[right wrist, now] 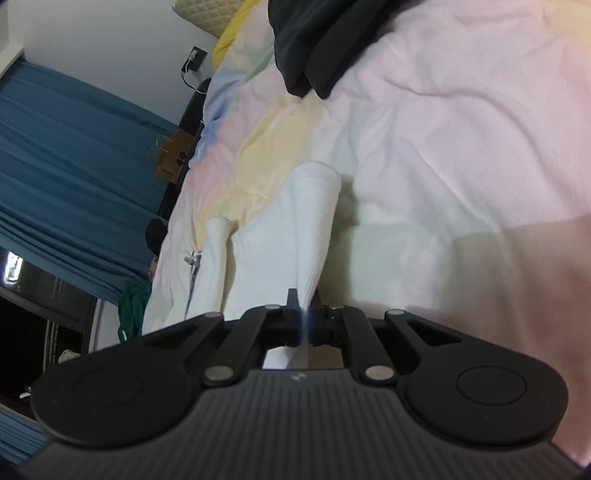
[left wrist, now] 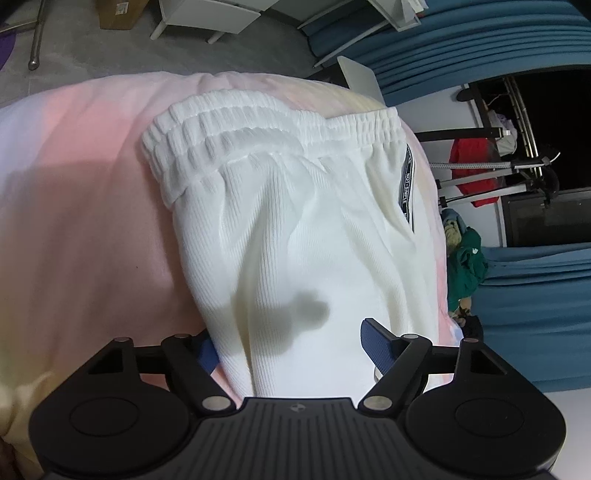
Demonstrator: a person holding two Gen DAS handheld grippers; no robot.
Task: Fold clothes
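Pastel pink-yellow bedsheet [left wrist: 92, 221] carries white ribbed elastic-waist trousers [left wrist: 295, 221], spread mid-sheet. Left gripper [left wrist: 291, 347] jaws open, straddling the trousers. Right gripper [right wrist: 303, 325] jaws clamped on a trouser fold. Risk: thin pinch slips, fold collapses skewed.

Around my bed, away from the folding

From my left claw, blue curtains [left wrist: 461, 37] hang at one o'clock, a cardboard box [left wrist: 122, 13] sits at eleven, and a red garment [left wrist: 471, 166] drapes a rack at three. From my right, a black garment [right wrist: 314, 44] lies at twelve on the pastel bedspread [right wrist: 461, 129], a yellow pillow [right wrist: 231, 33] at eleven.
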